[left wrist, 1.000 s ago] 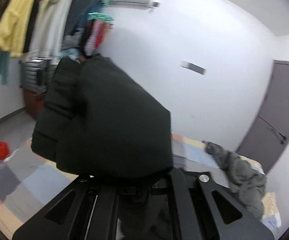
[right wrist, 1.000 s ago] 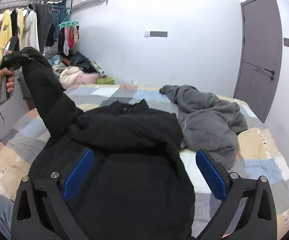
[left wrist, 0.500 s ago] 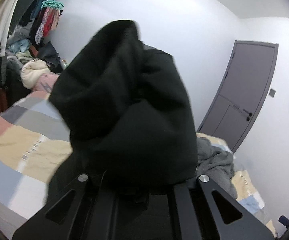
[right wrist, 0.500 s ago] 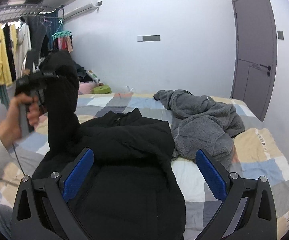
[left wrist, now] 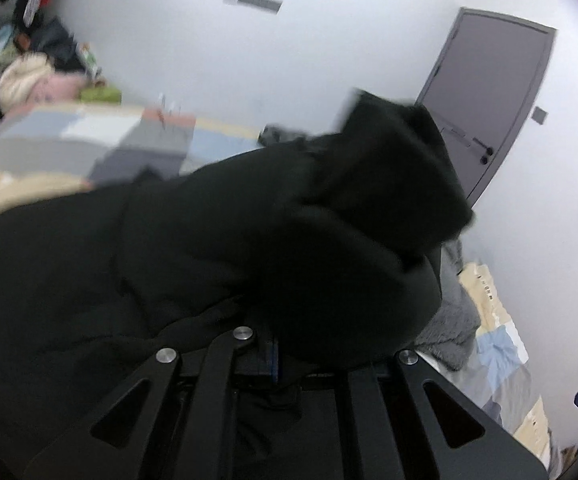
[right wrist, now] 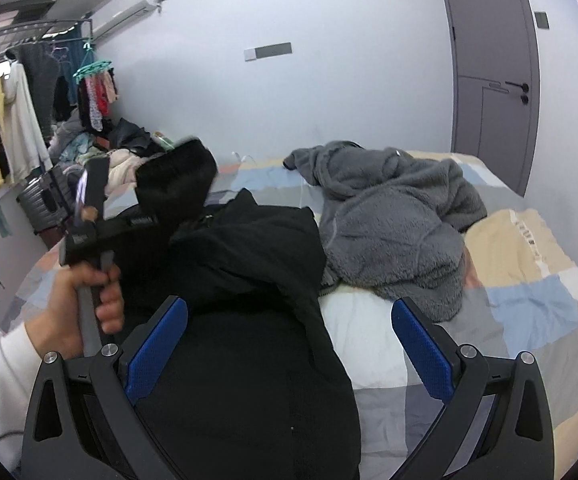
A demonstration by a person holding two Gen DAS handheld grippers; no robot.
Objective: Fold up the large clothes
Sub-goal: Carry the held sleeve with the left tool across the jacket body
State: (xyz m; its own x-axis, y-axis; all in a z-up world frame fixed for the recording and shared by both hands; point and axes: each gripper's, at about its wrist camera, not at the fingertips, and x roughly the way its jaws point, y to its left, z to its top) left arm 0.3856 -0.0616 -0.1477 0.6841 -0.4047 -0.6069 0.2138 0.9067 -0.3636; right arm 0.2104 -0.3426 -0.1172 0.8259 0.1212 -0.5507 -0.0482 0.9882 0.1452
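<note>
A large black padded jacket (right wrist: 249,320) lies on the bed (right wrist: 529,264), its body in the front middle. My left gripper (right wrist: 149,220) is shut on the jacket's black sleeve (right wrist: 177,176) and holds it over the jacket's upper part. In the left wrist view the sleeve (left wrist: 369,200) fills the middle and hides the fingertips of my left gripper (left wrist: 273,360). My right gripper (right wrist: 289,344) is open, its blue pads (right wrist: 157,344) spread wide above the jacket's lower part, holding nothing.
A grey fleece garment (right wrist: 393,224) lies crumpled on the bed to the right of the jacket. A clothes rack (right wrist: 5,120) with hanging clothes, a suitcase and a pile of laundry (right wrist: 117,152) stand at the left. A grey door (right wrist: 493,72) is at the back right.
My left gripper has swung the sleeve from the left side, up and over to the right and down across the jacket. My right gripper has stayed open above the jacket's lower part.
</note>
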